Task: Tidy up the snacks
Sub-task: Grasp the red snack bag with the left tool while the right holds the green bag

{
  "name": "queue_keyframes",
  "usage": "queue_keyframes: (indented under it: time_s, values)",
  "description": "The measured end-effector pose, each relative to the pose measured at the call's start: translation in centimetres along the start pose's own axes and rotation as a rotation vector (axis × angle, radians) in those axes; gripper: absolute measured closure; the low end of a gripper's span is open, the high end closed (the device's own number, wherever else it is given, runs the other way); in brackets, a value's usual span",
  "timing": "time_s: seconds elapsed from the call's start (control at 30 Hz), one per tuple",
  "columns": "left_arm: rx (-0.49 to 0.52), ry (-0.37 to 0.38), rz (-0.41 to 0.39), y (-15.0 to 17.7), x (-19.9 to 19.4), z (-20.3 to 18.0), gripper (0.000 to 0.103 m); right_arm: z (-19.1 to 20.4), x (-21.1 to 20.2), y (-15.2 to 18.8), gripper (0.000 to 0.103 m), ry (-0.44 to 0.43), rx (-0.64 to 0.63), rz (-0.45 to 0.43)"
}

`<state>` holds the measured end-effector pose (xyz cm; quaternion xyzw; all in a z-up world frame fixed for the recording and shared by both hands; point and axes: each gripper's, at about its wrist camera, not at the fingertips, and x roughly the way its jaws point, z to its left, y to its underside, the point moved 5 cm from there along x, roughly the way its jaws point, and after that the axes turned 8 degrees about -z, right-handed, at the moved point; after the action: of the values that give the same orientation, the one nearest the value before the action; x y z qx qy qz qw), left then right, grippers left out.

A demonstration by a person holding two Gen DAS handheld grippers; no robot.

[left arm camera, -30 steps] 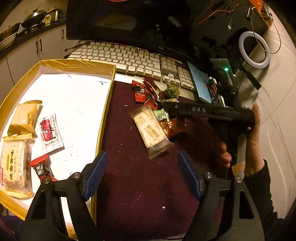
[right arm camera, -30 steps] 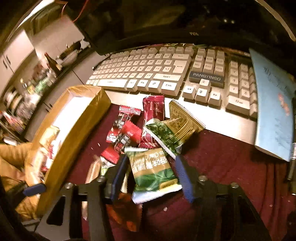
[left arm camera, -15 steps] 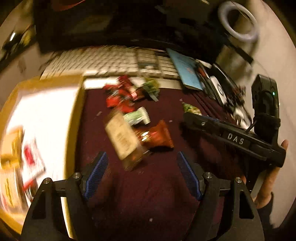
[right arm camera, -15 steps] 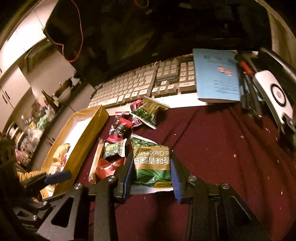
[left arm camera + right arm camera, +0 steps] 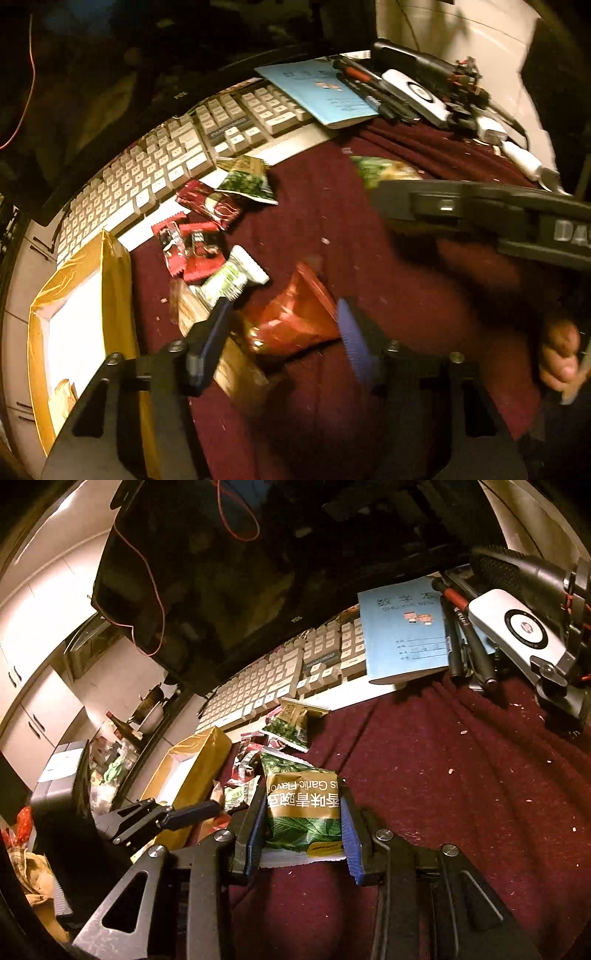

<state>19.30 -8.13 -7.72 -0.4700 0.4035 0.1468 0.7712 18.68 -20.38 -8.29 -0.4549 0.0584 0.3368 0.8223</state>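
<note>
The left gripper, which a second ago hung wide open above a pale biscuit packet, has swung over the scattered pile and its jaws have just been closing around a crinkled red foil snack packet; the packet lies between the blue pads, but whether they already press it cannot be told through the blur. The right gripper has narrowed and is clenched on a green-and-gold garlic-flavour pea packet, which it has drawn clear of the pile and holds above the maroon cloth. Both hands therefore seem to be mid-pick, with the carry to the gold-rimmed white-floored tray likely next; that tray sits to the left of each claw. The green packet looks puffed and glossy, its printed face upside down to the camera, its white crimped end nearest the claw's base. The red packet is shiny, creased and tilted, one corner pointing away from the left claw, beside a small green-and-white sachet.
</note>
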Motion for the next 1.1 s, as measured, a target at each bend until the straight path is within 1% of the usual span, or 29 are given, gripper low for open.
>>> queue_keyframes:
  time_s: [0.1, 0.17, 0.23, 0.3, 0.37, 0.43, 0.47, 0.53, 0.57, 0.7, 0.73, 0.77, 0.8, 0.83, 0.9, 1.0, 1.07, 1.1]
  values:
    - [0.035, 0.025, 0.001, 0.1, -0.8, -0.6, 0.048, 0.1, 0.1, 0.1, 0.066, -0.012, 0.003, 0.003]
    - [0.046, 0.017, 0.011, 0.1, -0.5, -0.2, 0.048, 0.1, 0.2, 0.1, 0.066, -0.013, 0.003, 0.005]
    - [0.044, 0.03, 0.023, 0.0, 0.0, 0.3, 0.042, 0.1, 0.1, 0.1, 0.066, -0.016, 0.003, 0.003]
    - [0.052, 0.047, 0.018, -0.2, 0.1, 0.5, 0.042, 0.1, 0.1, 0.1, 0.066, -0.019, 0.006, 0.003]
    - [0.092, 0.056, 0.014, -0.1, 0.0, 0.5, 0.042, 0.1, 0.1, 0.1, 0.066, -0.019, 0.005, 0.004]
    - [0.135, 0.049, 0.013, 0.1, -0.1, 0.4, 0.042, 0.1, 0.1, 0.2, 0.066, -0.021, 0.005, 0.005]
    - [0.191, 0.042, 0.013, 0.4, -0.4, 0.0, 0.042, 0.0, 0.1, 0.2, 0.066, -0.022, 0.006, 0.005]
    - [0.238, 0.008, -0.005, 0.5, -0.7, -0.1, 0.042, 0.0, 0.0, 0.2, 0.066, -0.023, 0.006, 0.005]
    - [0.253, -0.008, -0.002, 0.7, -0.6, -0.1, 0.042, 0.0, 0.1, 0.2, 0.066, -0.023, 0.005, 0.007]
    - [0.255, -0.05, 0.044, 0.6, 1.2, 0.3, 0.042, 0.0, 0.0, 0.2, 0.066, -0.02, 0.007, 0.01]
    - [0.242, -0.049, 0.032, 0.3, 1.4, 0.3, 0.042, 0.0, 0.1, 0.2, 0.066, -0.02, 0.007, 0.014]
    - [0.226, -0.038, 0.033, 0.1, 1.6, 0.3, 0.047, 0.0, 0.2, 0.2, 0.066, -0.019, 0.005, 0.018]
    - [0.21, -0.026, 0.036, 0.1, 1.6, 0.2, 0.061, 0.1, 0.2, 0.2, 0.066, -0.019, 0.003, 0.021]
    - [0.19, -0.013, 0.041, 0.0, 1.6, 0.2, 0.068, 0.1, 0.3, 0.2, 0.066, -0.018, 0.003, 0.022]
    - [0.139, 0.004, 0.029, -0.2, 1.4, 0.1, 0.077, 0.1, 0.2, 0.2, 0.066, -0.019, 0.004, 0.021]
    - [0.044, 0.07, 0.003, -0.5, 0.7, 0.1, 0.077, 0.1, 0.3, 0.2, 0.065, -0.019, 0.003, 0.022]
    - [-0.047, 0.13, -0.02, -0.7, 0.0, 0.3, 0.078, 0.1, 0.3, 0.2, 0.065, -0.024, 0.005, 0.017]
    - [-0.109, 0.168, -0.025, -0.7, -0.4, 0.4, 0.078, 0.1, 0.3, 0.2, 0.065, -0.025, 0.005, 0.016]
